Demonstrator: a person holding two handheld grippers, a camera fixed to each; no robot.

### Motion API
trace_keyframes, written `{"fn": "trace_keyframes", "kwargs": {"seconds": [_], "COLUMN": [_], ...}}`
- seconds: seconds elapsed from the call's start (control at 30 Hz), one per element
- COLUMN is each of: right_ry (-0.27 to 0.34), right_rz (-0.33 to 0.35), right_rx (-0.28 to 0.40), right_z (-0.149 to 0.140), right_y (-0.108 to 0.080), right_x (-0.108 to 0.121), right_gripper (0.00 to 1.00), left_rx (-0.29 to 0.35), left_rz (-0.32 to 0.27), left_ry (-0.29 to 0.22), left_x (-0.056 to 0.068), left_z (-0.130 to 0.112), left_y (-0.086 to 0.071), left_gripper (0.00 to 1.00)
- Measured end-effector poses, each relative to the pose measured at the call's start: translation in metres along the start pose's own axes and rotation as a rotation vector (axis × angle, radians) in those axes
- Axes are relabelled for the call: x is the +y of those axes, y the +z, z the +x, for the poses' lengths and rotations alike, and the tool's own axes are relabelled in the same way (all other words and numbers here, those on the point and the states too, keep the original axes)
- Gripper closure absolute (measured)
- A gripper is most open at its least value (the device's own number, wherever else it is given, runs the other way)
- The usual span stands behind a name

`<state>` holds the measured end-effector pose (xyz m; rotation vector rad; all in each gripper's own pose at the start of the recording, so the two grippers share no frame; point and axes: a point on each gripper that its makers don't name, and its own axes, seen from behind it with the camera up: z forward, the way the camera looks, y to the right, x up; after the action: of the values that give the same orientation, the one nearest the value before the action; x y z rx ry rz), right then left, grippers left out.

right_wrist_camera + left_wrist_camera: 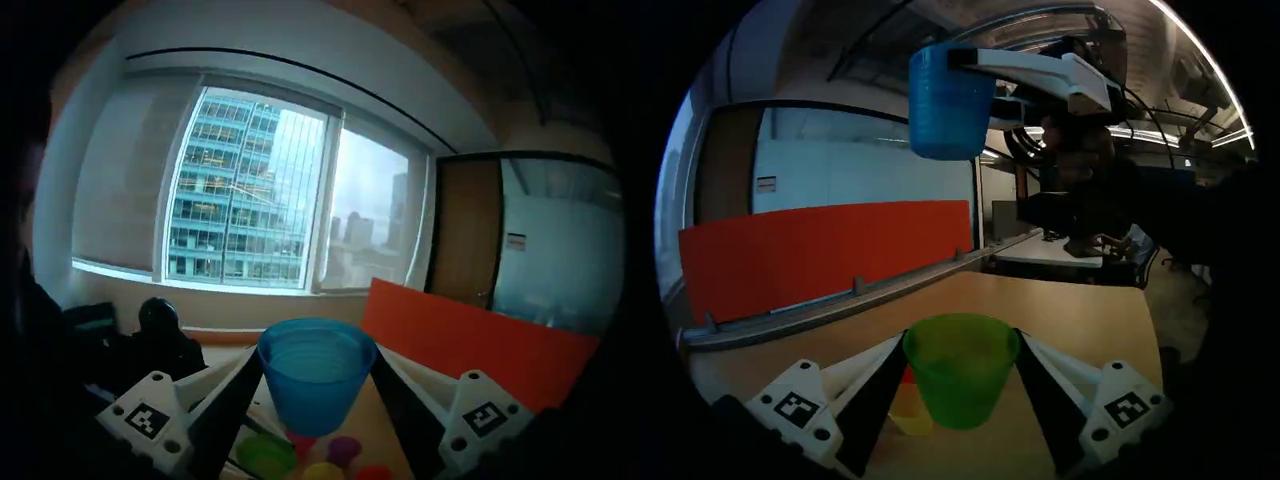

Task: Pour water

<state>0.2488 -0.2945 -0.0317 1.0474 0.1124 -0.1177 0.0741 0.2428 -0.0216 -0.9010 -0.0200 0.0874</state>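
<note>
Pouring looks not yet begun: both cups stand upright and no stream runs between them. Blue cup [317,372] sits at lower centre of the right gripper view, and the right gripper [317,356] is clamped on it, one finger pressing each side. In the left gripper view the same cup [948,100] hangs at upper centre, seen from below, well above the green cup [962,368]. That one sits at lower centre, pinched between the two fingers of the left gripper [960,344] over the table [1088,312].

By my reading the lifting is done. What is left is to bring the blue cup's lip over the green cup's mouth, tip it, and right it again.

Contents are hard to read. The blue cup's ribbed inside shows from above, but I cannot tell whether water lies in it. The green cup is see-through and shows no water line, so it seems empty, though that is a guess.

Small cups [266,456] in several colours cluster at the bottom edge of the right gripper view, under the blue cup. A yellow piece [910,418] shows beside the green cup's base. An orange panel [824,252] runs across the left of the left gripper view.
</note>
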Motion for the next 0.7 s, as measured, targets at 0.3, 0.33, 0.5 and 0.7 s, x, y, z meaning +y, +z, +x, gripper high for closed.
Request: {"fn": "trace_keyframes", "kwargs": {"seconds": [0.3, 0.33, 0.5, 0.7], "right_ry": [0.048, 0.047, 0.046, 0.052], "right_rz": [-0.01, -0.014, -0.031, -0.051], "right_rx": [0.0, -0.003, -0.03, -0.056], "right_z": [-0.004, -0.006, -0.022, -0.04], "right_y": [-0.006, -0.007, -0.013, -0.021], "right_x": [0.008, 0.01, 0.015, 0.021], "right_gripper": [0.08, 0.08, 0.08, 0.07], "left_rx": [-0.008, -0.011, -0.029, -0.047], "left_rz": [0.009, 0.011, 0.027, 0.042], "left_ry": [0.002, 0.003, 0.004, -0.006], "left_x": [-0.004, -0.005, -0.01, -0.016], "left_z": [-0.001, -0.002, -0.01, -0.018], "left_y": [-0.003, -0.004, -0.007, -0.012], "left_gripper": [0.12, 0.12, 0.12, 0.12]}}
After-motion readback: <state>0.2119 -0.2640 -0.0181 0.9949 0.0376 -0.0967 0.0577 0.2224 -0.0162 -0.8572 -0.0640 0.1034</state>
